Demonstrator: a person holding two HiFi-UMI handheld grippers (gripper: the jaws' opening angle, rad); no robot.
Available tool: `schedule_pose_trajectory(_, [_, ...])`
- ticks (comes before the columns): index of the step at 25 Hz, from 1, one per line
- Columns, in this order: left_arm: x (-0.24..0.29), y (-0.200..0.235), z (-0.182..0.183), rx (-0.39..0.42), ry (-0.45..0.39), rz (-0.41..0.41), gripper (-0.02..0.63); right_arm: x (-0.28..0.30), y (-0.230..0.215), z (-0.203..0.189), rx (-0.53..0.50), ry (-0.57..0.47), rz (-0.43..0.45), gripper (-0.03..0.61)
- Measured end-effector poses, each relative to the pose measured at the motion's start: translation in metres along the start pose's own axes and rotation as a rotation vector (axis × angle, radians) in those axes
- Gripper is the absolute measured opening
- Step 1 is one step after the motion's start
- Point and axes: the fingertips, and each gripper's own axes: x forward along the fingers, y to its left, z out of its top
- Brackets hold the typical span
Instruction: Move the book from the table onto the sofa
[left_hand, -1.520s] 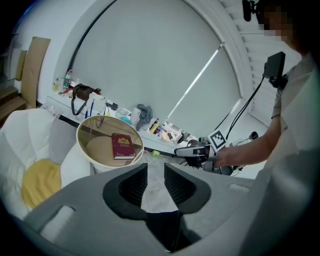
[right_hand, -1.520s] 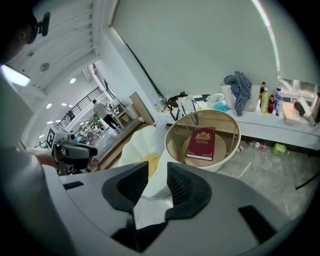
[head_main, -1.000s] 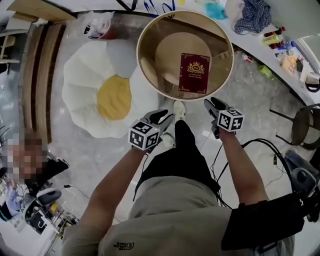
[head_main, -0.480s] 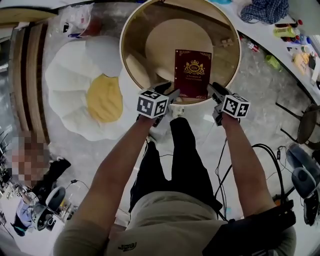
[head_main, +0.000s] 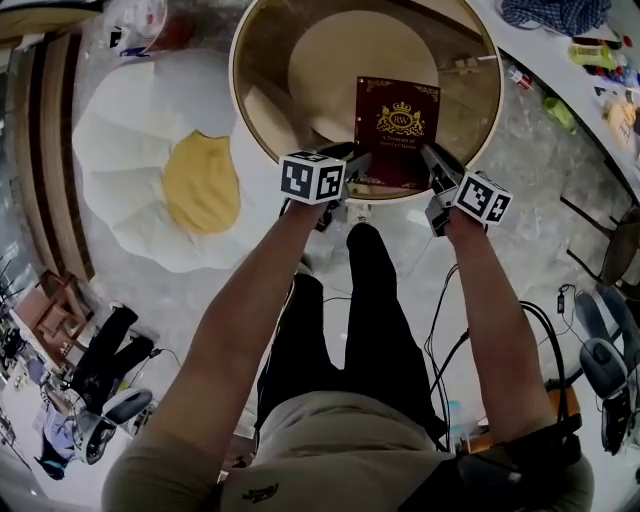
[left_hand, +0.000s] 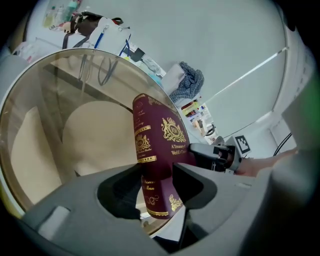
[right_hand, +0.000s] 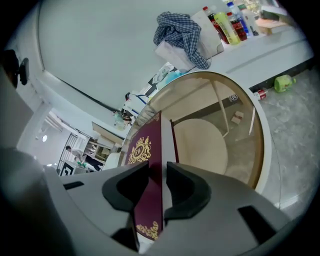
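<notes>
A maroon book (head_main: 398, 130) with gold print lies flat on the round glass table (head_main: 237, 92), near its front edge. My left gripper (head_main: 353, 160) is at the book's near left corner. In the left gripper view the book's spine (left_hand: 159, 145) stands between the jaws of the left gripper (left_hand: 157, 182), which have just been opening and do not press on it. My right gripper (head_main: 433, 160) is at the near right corner. Its jaws have just been closing, and in the right gripper view the right gripper (right_hand: 157, 185) pinches the book's page edge (right_hand: 145, 150).
A white and yellow egg-shaped floor cushion (head_main: 180, 170) lies left of the table. A counter with bottles (right_hand: 225, 22) and a checked cloth (right_hand: 182, 32) runs behind it. Cables (head_main: 545, 320) and a chair (head_main: 615, 250) are on the right. The person's legs (head_main: 360, 330) stand below the table edge.
Both grippers have gone forward and down from in front of the table to the book's near corners. The left jaws now straddle the spine and the right jaws have come together on the page edge.
</notes>
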Motion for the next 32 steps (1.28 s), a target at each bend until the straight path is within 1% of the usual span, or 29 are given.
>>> schedule_pose_trajectory(3, [-0.003, 0.001, 0.002, 0.004, 0.004, 0.004, 0.175, -0.001, 0.001, -0.001, 0.015, -0.012, -0.010, 0.107])
schedule_pose_trajectory(9, [-0.024, -0.007, 0.009, 0.028, -0.035, 0.004, 0.175, -0.009, 0.020, -0.003, 0.016, -0.012, 0.009, 0.100])
schedule_pose_trajectory(11, [-0.038, -0.005, 0.007, 0.031, -0.051, 0.008, 0.175, -0.006, 0.032, -0.008, 0.011, -0.015, 0.021, 0.098])
schedule_pose_trajectory(14, [-0.076, 0.013, -0.001, 0.016, -0.090, 0.025, 0.175, 0.011, 0.068, -0.023, -0.010, 0.007, 0.057, 0.097])
schedule_pose_trajectory(20, [-0.157, 0.055, -0.033, -0.019, -0.183, 0.070, 0.175, 0.049, 0.141, -0.070, -0.070, 0.085, 0.147, 0.094])
schedule_pose_trajectory(25, [-0.220, 0.096, -0.069, -0.104, -0.263, 0.134, 0.175, 0.087, 0.198, -0.118, -0.146, 0.172, 0.205, 0.092])
schedule_pose_trajectory(29, [-0.273, 0.136, -0.108, -0.176, -0.318, 0.181, 0.175, 0.120, 0.245, -0.170, -0.205, 0.251, 0.237, 0.092])
schedule_pose_trajectory(32, [-0.293, 0.157, -0.129, -0.225, -0.349, 0.204, 0.175, 0.138, 0.261, -0.197, -0.239, 0.310, 0.254, 0.092])
